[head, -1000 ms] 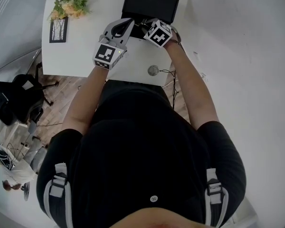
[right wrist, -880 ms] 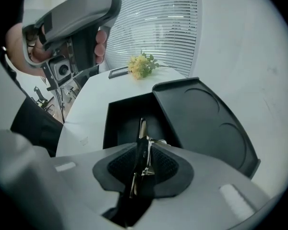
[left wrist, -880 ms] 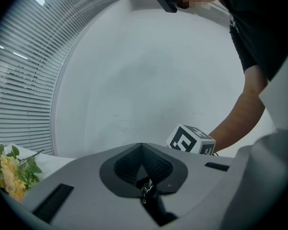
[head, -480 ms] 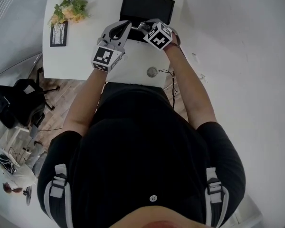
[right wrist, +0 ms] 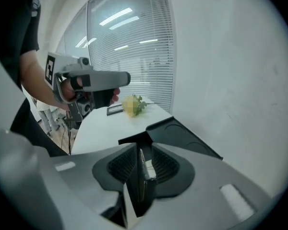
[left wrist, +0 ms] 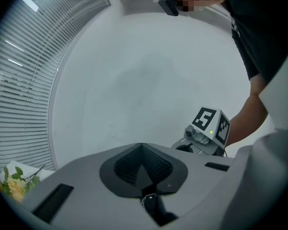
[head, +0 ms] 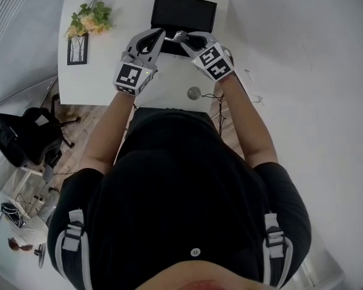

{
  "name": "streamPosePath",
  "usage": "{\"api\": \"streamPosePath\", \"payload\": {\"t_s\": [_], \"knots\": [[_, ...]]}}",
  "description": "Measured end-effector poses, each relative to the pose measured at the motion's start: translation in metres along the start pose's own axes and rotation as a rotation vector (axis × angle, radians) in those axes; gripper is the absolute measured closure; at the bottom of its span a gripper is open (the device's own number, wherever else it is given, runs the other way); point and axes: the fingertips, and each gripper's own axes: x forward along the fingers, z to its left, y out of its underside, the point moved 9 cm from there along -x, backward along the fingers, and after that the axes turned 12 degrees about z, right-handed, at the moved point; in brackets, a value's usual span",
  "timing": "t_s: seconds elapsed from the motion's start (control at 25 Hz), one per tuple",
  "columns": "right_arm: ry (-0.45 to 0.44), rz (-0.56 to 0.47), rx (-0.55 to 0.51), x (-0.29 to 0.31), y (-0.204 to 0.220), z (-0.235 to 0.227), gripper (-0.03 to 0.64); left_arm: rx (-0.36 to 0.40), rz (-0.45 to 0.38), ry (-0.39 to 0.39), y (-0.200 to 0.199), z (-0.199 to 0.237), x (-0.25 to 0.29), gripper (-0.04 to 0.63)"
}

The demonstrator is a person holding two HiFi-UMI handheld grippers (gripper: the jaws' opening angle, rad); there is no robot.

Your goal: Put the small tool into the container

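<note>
Two hand-held grippers (head: 160, 35) (head: 185, 39), one small tool (right wrist: 147, 169), one container (head: 184, 11), one bouquet (head: 88, 20), one frame (head: 77, 49).

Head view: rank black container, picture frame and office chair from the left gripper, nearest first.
1. Black container, just ahead of the left gripper.
2. Picture frame, on the table's left part.
3. Office chair, off the table, far lower left.

An office, white desk (head: 103, 71) with framed picture (head: 77, 49) and flowers (head: 88, 20), black swivel chair (head: 24, 141) nearby, slatted window blinds (right wrist: 134, 47).
</note>
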Motion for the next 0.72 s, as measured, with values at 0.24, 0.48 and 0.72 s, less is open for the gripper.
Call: {"api": "streamPosePath", "payload": {"t_s": [0.24,0.48,0.72], "knots": [[0.030,-0.216,0.050,-0.057,-0.018,0.005,0.537,0.023,-0.014,0.008,-0.019,-0.008,-0.011,0.588],[0.098,-0.451,0.080,-0.108,-0.030,0.020,0.593,0.049,-0.055,0.064,-0.045,-0.019,-0.023,0.588],[0.172,-0.599,0.103,-0.145,-0.039,0.041,0.604,0.067,-0.067,0.109,-0.065,-0.029,-0.035,0.588]]}}
